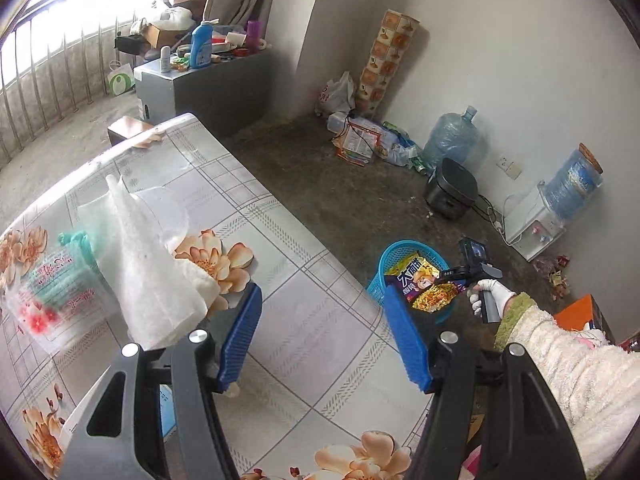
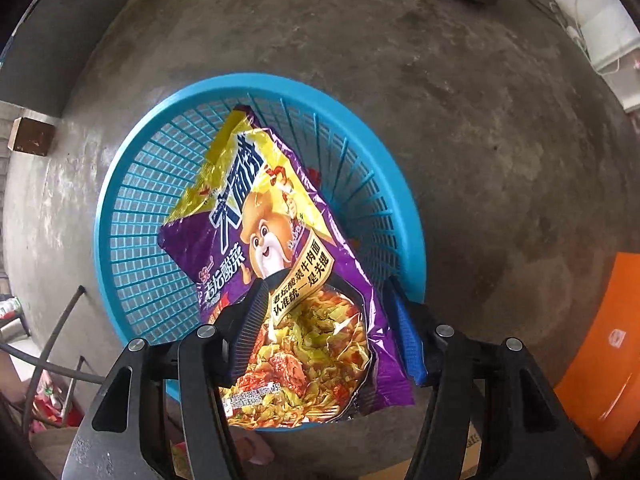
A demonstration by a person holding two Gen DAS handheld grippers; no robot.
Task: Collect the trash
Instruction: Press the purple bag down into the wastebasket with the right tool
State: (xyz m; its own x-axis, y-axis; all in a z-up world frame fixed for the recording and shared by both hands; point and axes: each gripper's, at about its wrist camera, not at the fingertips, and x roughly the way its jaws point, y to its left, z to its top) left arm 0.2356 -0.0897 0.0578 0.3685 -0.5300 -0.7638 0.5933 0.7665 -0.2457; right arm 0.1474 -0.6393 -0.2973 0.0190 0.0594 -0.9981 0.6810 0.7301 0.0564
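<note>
The right gripper (image 2: 324,328) is pointing straight down over the blue mesh basket (image 2: 132,216) on the concrete floor, and the purple-and-yellow noodle packet (image 2: 280,248) is lying between its jaws, with its far end already inside the basket and its near end overhanging the near rim. The packet's long axis is running away from the tool, roughly in line with the fingers; the jaws are standing spread to either side of it, and whether the pads are pressing on the foil cannot be told from this view. The packet's printing is Chinese: large white characters, a cartoon figure, "老坛酸菜" down one side and a diagonal banner reading roughly "老坛酸菜牛肉面"; the brand mark is too small to read. The left gripper (image 1: 320,336) is hovering over the flower-patterned table (image 1: 304,312), jaws spread and empty, with the white paper towel (image 1: 156,264) lying just to the left of its left finger, long axis running up the table; this hand is the nearer one to it. A tissue pack (image 1: 52,292) with pink script is lying beside the towel.
</note>
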